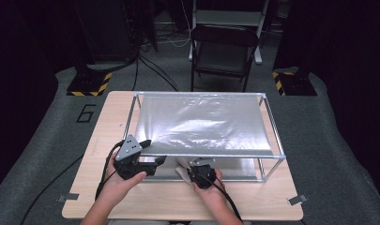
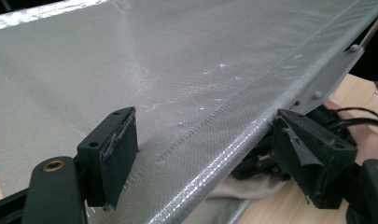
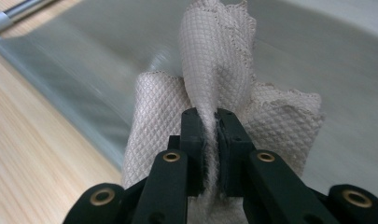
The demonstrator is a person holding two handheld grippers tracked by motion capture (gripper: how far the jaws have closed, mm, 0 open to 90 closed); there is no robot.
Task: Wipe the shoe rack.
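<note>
Your right gripper [image 3: 210, 140] is pinched tight on a waffle-weave cloth [image 3: 224, 84] at the frame's near rail, just right of your left gripper [image 2: 200, 154], whose jaws stand wide astride the silver mesh sheet [image 2: 177, 84] edge, pads clear. The high view places the cloth [image 1: 182, 171] under that rail [image 1: 216, 156]; the right gripper view shows the grip itself.

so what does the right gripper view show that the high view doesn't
Right gripper view: the right tongs are shut on a fold of the white cloth, and the cloth's diamond weave and stitched edge show clearly.

High view: the whole metal frame with its silvery sheet, the wooden table, the folding chair, and the left tongs at the sheet's near edge.

Both: the right tongs, the cloth, the sheet and the table.
</note>
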